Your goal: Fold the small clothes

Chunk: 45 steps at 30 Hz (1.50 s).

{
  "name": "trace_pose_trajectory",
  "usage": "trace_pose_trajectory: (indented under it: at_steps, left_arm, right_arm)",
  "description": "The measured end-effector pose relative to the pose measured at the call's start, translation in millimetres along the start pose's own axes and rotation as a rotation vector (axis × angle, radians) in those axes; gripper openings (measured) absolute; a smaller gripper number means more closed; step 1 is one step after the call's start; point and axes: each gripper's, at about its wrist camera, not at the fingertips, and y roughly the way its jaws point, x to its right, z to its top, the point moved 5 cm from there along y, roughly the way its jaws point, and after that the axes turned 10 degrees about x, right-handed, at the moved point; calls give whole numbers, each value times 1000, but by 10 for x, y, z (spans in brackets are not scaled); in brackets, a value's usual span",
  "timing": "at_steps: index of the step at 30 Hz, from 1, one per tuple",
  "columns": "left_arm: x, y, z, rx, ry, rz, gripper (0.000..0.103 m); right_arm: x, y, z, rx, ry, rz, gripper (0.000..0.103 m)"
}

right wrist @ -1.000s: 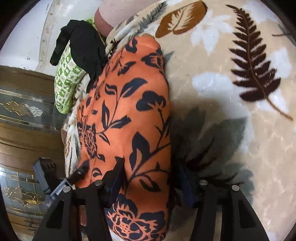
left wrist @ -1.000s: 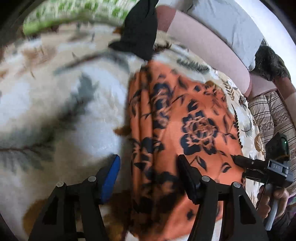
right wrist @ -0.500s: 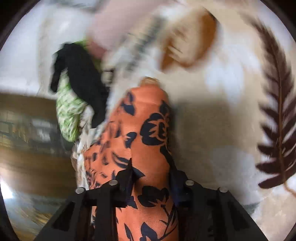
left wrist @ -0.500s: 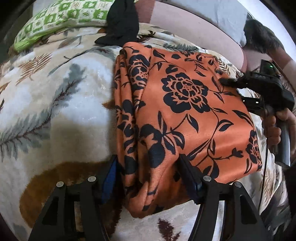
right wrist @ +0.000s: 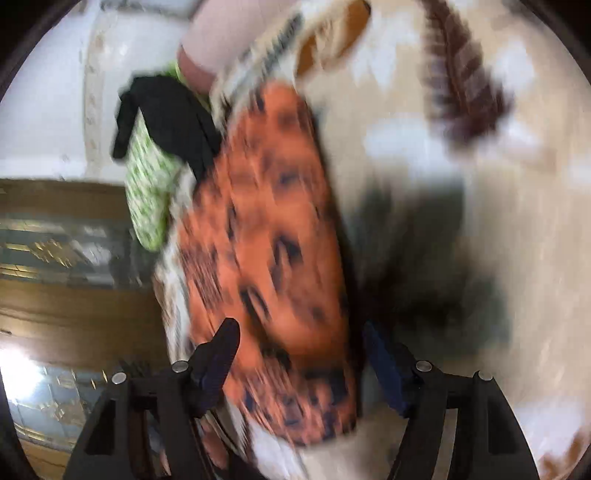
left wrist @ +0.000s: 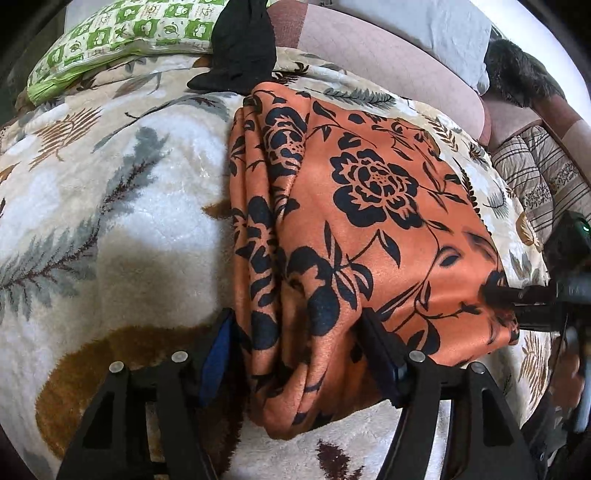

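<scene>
Garment: an orange cloth with black flowers, folded into a thick oblong, lies on the leaf-print blanket that covers the bed. Its left edge is bunched into several stacked folds, and its near end hangs a little over the blanket's pile.
Left hand-held gripper: jaws set wide, one on either side of the near left corner of the cloth. The blue-padded left finger stands just beside the folded edge; the right finger rests against the top of the cloth. Whether the pads truly press the cloth I cannot tell.
Right hand-held gripper: its own view is badly smeared. The jaws stand apart with the near end of the orange cloth between them, the left finger at the cloth's edge and the right finger just beside the other edge. From the left view, its dark tips sit at the far right corner of the cloth. Whether it grips there is not clear.
Behind the cloth: a black garment is draped at the head of the bed, touching the orange cloth's far corner, with a green-and-white pillow beside it.
Far edge: a pink cushion runs along the back.
</scene>
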Motion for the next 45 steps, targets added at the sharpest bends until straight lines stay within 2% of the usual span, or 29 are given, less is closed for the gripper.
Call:
trace_pose_trajectory:
  at_steps: [1, 3, 5, 6, 9, 10, 12, 13, 15, 19, 21, 23, 24, 25, 26, 27, 28, 31, 33, 34, 35, 37, 39, 41, 44, 45]
  left_arm:
    - [1, -4, 5, -1, 0, 2, 69]
    - [9, -3, 20, -3, -10, 4, 70]
    - [15, -27, 31, -12, -27, 19, 70]
    - [15, -80, 43, -15, -39, 32, 70]
    - [24, -359, 75, 62, -54, 22, 70]
    - [12, -406, 60, 80, -45, 29, 70]
    - [-93, -287, -72, 19, -23, 106, 72]
    - [-147, -197, -141, -12, -49, 94, 72]
    - [-191, -244, -132, 9, -95, 67, 72]
    - [-182, -482, -69, 65, -127, 22, 71]
    - [-232, -546, -87, 70, -180, -15, 71]
    - [-303, -521, -144, 61, -246, -62, 71]
    - [-323, -458, -163, 43, -266, -74, 66]
    - [-345, -391, -210, 16, -287, -83, 43]
    - [-396, -318, -260, -10, -315, -99, 40]
    - [-452, -311, -285, -2, -364, -137, 38]
    - [-488, -316, -293, -5, -405, -167, 31]
    - [-554, -304, -329, -28, -491, -228, 29]
    - [-522, -357, -324, -33, -484, -226, 33]
    - [-513, -403, -308, -28, -466, -213, 40]
    - [-478, -445, -255, -18, -441, -198, 43]
    - [-402, -564, -87, 26, -391, -206, 57]
    - [-354, -611, 150, 77, -345, -201, 61]
    - [-330, -483, 355, 79, -302, -186, 61]
    - [-366, -76, 547, 24, -295, -187, 61]
    - [-419, 82, 529, -9, -297, -174, 47]
  right_arm:
    - [-81, -13, -38, 25, -55, -46, 35]
    - [-234, -96, -49, 77, -101, -76, 33]
    - [-253, -22, -72, 83, -182, -172, 34]
    - [-195, 36, -97, 59, -173, -193, 43]
    - [-201, -116, -143, 83, -81, -97, 66]
    - [-258, -208, -174, 111, -93, -82, 68]
    - [-314, -312, -259, 135, -118, -63, 69]
    - [-304, -301, -307, 131, -133, -72, 69]
    - [-173, -93, -420, 36, -187, -183, 65]
    - [-253, -290, -439, 111, -181, -158, 64]
    - [-337, -379, -406, 152, -192, -182, 68]
    - [-385, -512, -411, 195, -190, -163, 68]
    - [-418, -566, -420, 211, -192, -149, 68]
    - [-474, -628, -439, 225, -201, -135, 68]
    - [-525, -657, -446, 235, -215, -122, 68]
    - [-579, -658, -433, 238, -228, -109, 68]
    - [-605, -655, -428, 237, -244, -102, 68]
    - [-681, -586, -378, 221, -259, -92, 68]
    - [-753, -530, -332, 207, -268, -76, 68]
    - [-771, -488, -319, 201, -275, -72, 68]
    - [-764, -464, -304, 196, -282, -69, 68]
    - [-772, -398, -242, 180, -281, -64, 68]
    - [-779, -294, -179, 164, -279, -56, 68]
    - [-765, -230, -127, 153, -277, -57, 68]
    - [-759, -182, -70, 146, -271, -43, 68]
    - [-761, -170, -58, 142, -274, -39, 68]
